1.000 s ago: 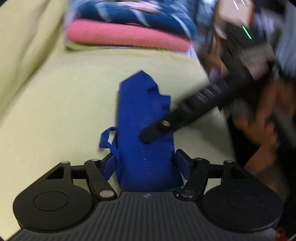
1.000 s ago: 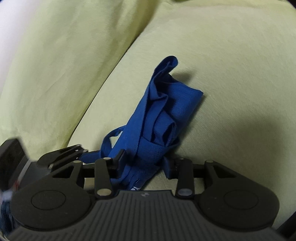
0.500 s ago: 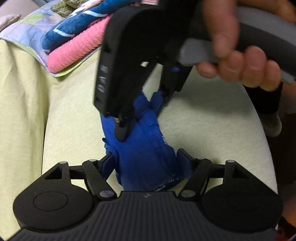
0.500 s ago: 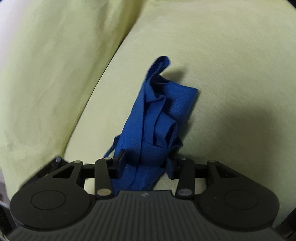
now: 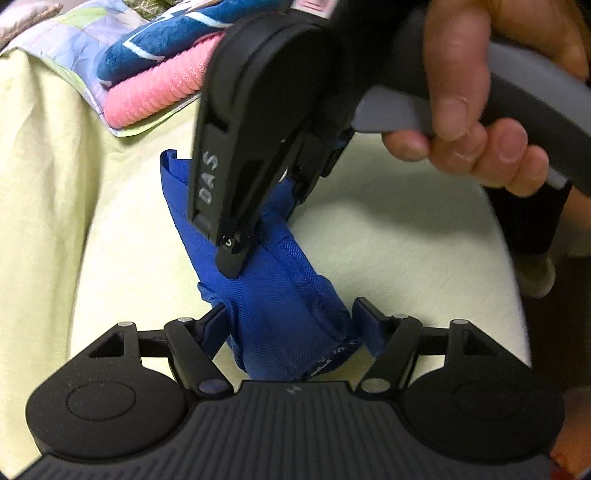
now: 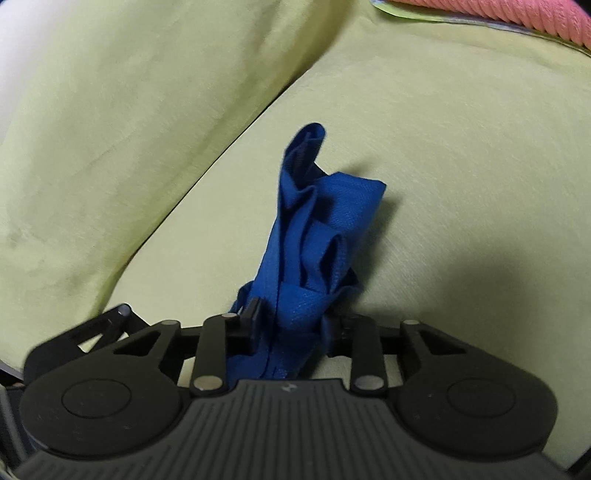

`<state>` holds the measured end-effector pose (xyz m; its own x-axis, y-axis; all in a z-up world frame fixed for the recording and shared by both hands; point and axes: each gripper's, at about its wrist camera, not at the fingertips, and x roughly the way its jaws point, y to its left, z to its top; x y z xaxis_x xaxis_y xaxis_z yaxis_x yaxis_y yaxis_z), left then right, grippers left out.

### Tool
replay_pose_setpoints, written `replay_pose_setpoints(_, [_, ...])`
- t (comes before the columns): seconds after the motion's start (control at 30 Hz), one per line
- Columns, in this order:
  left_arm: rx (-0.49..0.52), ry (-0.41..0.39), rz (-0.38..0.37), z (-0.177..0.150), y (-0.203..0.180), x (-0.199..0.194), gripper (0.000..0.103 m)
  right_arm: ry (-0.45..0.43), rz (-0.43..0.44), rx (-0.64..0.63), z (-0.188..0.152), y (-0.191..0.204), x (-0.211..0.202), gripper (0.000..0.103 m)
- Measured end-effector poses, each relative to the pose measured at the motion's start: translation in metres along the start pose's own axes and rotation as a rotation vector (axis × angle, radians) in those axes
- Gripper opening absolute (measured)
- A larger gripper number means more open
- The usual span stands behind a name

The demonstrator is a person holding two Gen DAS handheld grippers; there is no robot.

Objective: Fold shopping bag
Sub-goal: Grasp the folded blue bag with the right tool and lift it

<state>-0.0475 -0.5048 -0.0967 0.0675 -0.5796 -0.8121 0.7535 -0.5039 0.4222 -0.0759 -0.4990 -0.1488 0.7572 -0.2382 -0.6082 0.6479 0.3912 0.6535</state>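
One blue shopping bag (image 5: pixel 280 280), folded into a narrow bundle, lying on the yellow-green seat cushion (image 5: pixel 399 254). One loose strap loop (image 6: pixel 308 144) poking up at the bag's far end in the right wrist view.

Two grippers, both at the bag. Left gripper (image 5: pixel 291 325) at the bag's near end, spread wide, one finger each side of the bundle; blue pad (image 5: pixel 369 330) on the right just beside the fabric with a small gap, left finger partly hidden behind the cloth, so no clear squeeze. Right gripper (image 6: pixel 291 321) at the bag's other end, jaws closing, bag fabric bunched between them, both fingers against the cloth. Same right gripper seen from the left wrist view as one big black body over the bag's middle, marked "DAS", fingertip (image 5: pixel 231 264) down on the bundle.

One hand (image 5: pixel 476 99) seen, wrapped round the grey handle of the right gripper, above and right of the bag. Dark sleeve cuff (image 5: pixel 528 225) below that hand.

One back cushion (image 6: pixel 122 140), same yellow-green, left of the bag, meeting the seat cushion at a seam.

Beyond the bag's far end: stack of folded textiles, three counted — one pink ribbed towel (image 5: pixel 155 92), one blue patterned cloth (image 5: pixel 159 44) on top of it, one pale patchwork piece (image 5: pixel 74 48) under both. Only the pink towel's edge (image 6: pixel 517 14) visible in the right wrist view.
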Motion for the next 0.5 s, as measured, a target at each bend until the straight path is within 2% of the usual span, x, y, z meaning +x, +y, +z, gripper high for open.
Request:
replay_pose_setpoints(0.03, [-0.001,0.0,-0.002,0.0,-0.001,0.002,0.071,0.005,0.004,0.01,-0.002,-0.003,-0.004,0.027])
replay_pose_setpoints(0.17, [-0.029,0.006,-0.02,0.001,0.007,0.007,0.074,0.024,0.08,0.143,0.006,-0.023,0.02,0.029])
replay_pose_setpoints(0.27, [-0.049,0.007,-0.02,0.002,0.011,0.005,0.074,0.001,0.08,0.069,0.008,-0.014,0.024,0.026])
replay_pose_setpoints(0.4, [-0.02,-0.029,-0.023,0.015,0.003,0.001,0.073,-0.005,0.117,0.106,0.006,-0.024,0.007,0.02])
replay_pose_setpoints(0.5, [0.019,-0.071,-0.033,0.046,-0.005,0.004,0.073,-0.034,0.116,0.138,0.009,-0.041,-0.015,0.02])
